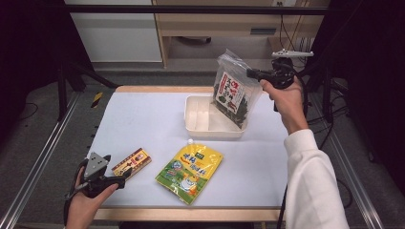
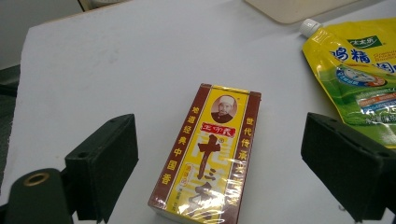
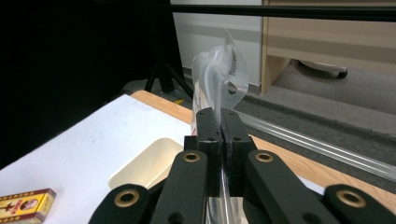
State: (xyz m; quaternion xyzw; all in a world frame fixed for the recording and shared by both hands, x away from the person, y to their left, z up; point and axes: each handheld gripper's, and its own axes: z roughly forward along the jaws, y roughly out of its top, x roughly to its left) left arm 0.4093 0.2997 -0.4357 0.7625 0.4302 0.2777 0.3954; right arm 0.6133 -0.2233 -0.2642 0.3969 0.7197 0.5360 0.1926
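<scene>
A clear bag of dark seaweed with a red and white label [image 1: 232, 90] hangs from my right gripper [image 1: 251, 73], which is shut on its top edge; the bag's lower end dips into the white tray [image 1: 197, 112]. In the right gripper view the black jaws pinch the clear plastic bag top [image 3: 219, 70]. My left gripper [image 1: 125, 174] stands open at the near left, its fingers [image 2: 105, 161] on either side of a brown and yellow box [image 2: 210, 154] without touching it. The same box [image 1: 132, 162] lies flat on the white table.
A yellow spouted pouch [image 1: 190, 171] lies flat in the near middle of the table, right of the box. The pouch [image 2: 359, 74] sits close to my left gripper's right finger. Beyond the table's far edge stand wooden furniture [image 1: 224, 24] and dark frame bars.
</scene>
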